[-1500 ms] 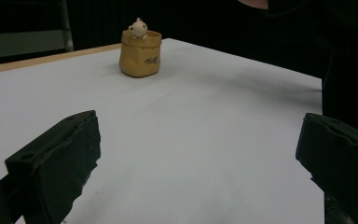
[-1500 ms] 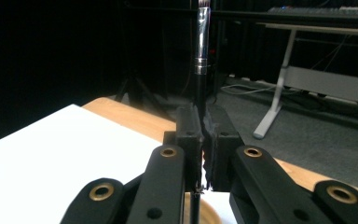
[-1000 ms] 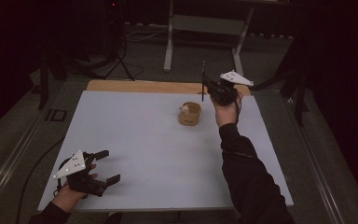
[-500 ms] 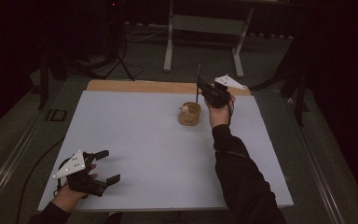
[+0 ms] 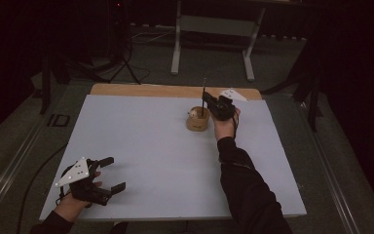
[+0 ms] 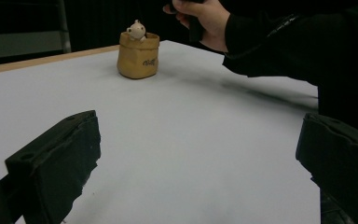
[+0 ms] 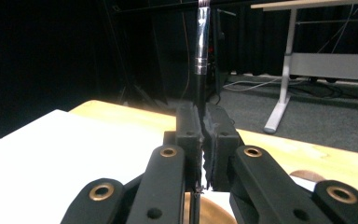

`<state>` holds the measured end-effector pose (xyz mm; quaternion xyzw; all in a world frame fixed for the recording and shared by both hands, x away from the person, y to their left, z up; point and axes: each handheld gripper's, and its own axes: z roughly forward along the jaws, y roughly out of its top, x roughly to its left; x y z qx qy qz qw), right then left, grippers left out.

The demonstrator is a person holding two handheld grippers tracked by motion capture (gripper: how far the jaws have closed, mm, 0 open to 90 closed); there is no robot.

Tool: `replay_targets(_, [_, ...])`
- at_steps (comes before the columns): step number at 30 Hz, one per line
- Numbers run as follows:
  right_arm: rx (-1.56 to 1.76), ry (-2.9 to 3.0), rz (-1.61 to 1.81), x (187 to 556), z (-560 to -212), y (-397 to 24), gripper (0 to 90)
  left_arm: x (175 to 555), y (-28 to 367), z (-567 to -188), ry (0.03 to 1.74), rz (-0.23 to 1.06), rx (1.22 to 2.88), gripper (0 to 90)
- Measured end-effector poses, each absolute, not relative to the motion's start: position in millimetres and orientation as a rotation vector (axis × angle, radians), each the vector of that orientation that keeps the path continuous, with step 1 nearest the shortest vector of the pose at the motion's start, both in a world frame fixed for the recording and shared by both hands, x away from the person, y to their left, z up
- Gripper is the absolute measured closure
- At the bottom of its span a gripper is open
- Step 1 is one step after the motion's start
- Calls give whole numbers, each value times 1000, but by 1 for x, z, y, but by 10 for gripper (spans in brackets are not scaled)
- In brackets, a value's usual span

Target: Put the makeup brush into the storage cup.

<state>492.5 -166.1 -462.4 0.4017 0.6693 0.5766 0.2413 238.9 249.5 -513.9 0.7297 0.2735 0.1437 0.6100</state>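
A small tan pot point(image 5: 197, 120) with a little pale figure in it stands at the far middle of the white table point(image 5: 146, 146). My right gripper point(image 5: 208, 103) is just right of the pot and above it, shut on a thin black brush point(image 5: 204, 93) that stands upright over the pot. In the right gripper view the jaws pinch the brush handle point(image 7: 200, 93) below its silver ferrule, and the pot's rim point(image 7: 221, 212) lies under my right gripper point(image 7: 203, 135). My left gripper point(image 5: 113, 173) rests open at the near left corner, its jaws wide apart around nothing. From my left gripper point(image 6: 198, 135) the pot point(image 6: 138, 56) stands far off.
A wooden strip point(image 5: 141, 90) runs along the table's far edge. Beyond it a white desk frame point(image 5: 214, 29) and cables stand on the dark floor. The person's right sleeve point(image 5: 246, 190) crosses the table's near right part.
The right hand has come down and a little to the left with the brush, so the brush now stands over the pot. The left gripper has stayed in place.
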Motion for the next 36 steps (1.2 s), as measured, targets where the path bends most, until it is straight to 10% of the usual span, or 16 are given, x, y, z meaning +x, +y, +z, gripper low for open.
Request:
replay_targets(24, [1186,1976,1482,487,-486,-171,831,239,249,-514,633,328,1691,1])
replay_targets(31, [1211,2018,1554,489,-469,-178,188,240,249,-514,633,329,1691,1])
replay_targets(36, [1185,2087,1476,487,-458,-180,78,239,249,-514,633,329,1689,1])
